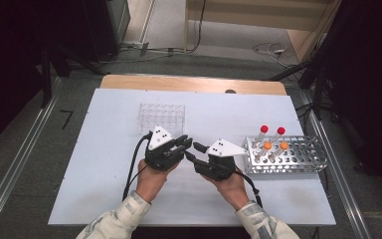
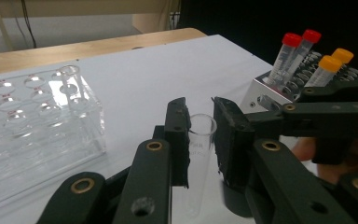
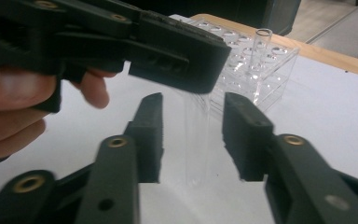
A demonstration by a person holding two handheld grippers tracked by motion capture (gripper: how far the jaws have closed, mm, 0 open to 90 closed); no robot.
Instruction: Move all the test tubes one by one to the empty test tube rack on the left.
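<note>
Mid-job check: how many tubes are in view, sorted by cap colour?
Red-capped tubes: 2
Orange-capped tubes: 2
Uncapped clear tubes: 2 (one in the left gripper, one standing in the clear rack)
Total: 6

Clear rack (image 1: pixel 162 118) left, metal rack (image 1: pixel 286 155) right, tube (image 2: pixel 198 154) apparently upright between them.

Pretty even overhead light on the white rectangular table (image 1: pixel 109 199), dark edges all round. Soft faint shadows. Close-up black plastic jaws blur in the right gripper view.
</note>
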